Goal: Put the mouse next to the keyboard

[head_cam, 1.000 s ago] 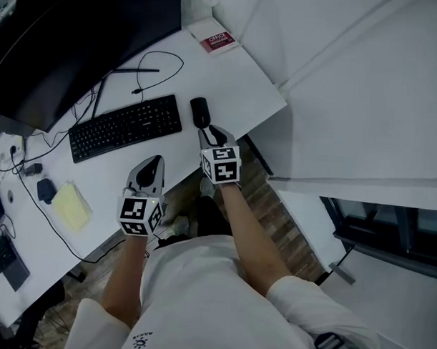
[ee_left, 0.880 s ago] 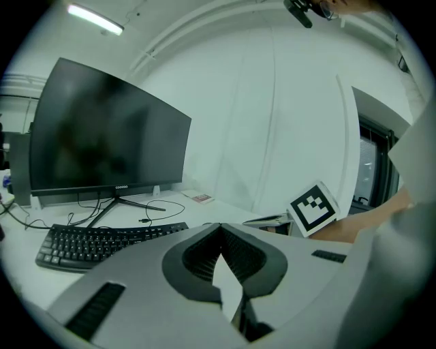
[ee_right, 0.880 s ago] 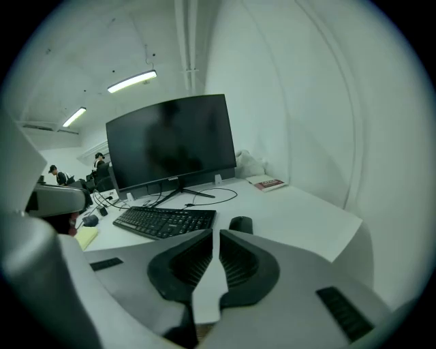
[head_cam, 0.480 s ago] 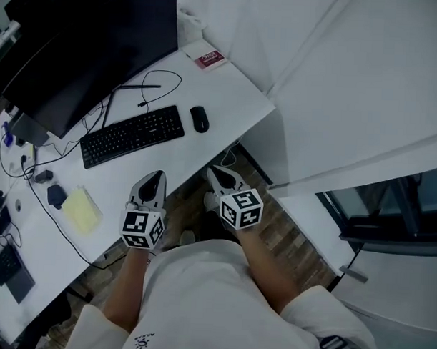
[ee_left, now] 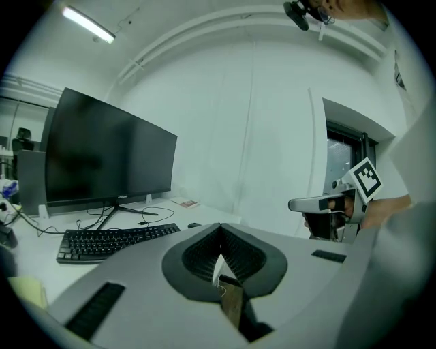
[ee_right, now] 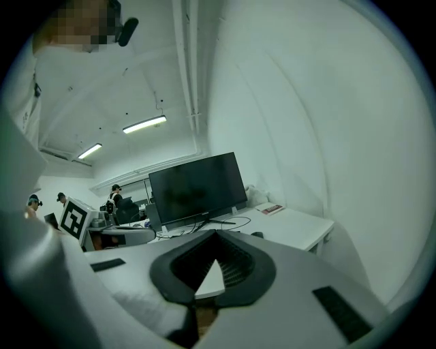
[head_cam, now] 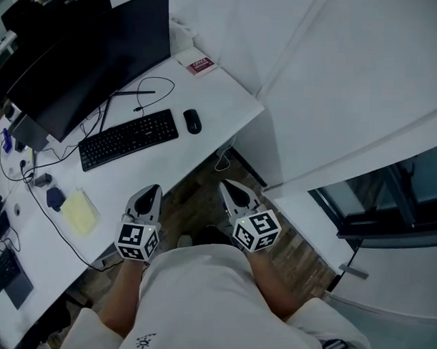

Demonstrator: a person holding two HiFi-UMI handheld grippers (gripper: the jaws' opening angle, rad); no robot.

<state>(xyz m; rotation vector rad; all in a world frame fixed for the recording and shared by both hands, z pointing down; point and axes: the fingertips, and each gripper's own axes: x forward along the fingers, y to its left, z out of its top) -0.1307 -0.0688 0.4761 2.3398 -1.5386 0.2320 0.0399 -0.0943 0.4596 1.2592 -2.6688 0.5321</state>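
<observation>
The black mouse (head_cam: 192, 121) lies on the white desk (head_cam: 228, 92), just right of the black keyboard (head_cam: 127, 139) and apart from it. Both grippers hang off the desk's front edge, over the wooden floor, close to the person's body. My left gripper (head_cam: 152, 190) is shut and holds nothing; my right gripper (head_cam: 228, 185) is shut and empty too. In the left gripper view the keyboard (ee_left: 112, 240) and mouse (ee_left: 195, 225) show beyond the closed jaws. In the right gripper view the mouse (ee_right: 257, 234) is a small dark spot on the desk.
A large black monitor (head_cam: 86, 58) stands behind the keyboard, with cables trailing left. A yellow note pad (head_cam: 79, 210) lies near the front edge, a red-and-white booklet (head_cam: 197, 64) at the far corner. A white partition (head_cam: 336, 88) rises to the right of the desk.
My right gripper has drawn back from just behind the mouse to off the desk's edge. The left gripper has also pulled back a little. The mouse stays beside the keyboard.
</observation>
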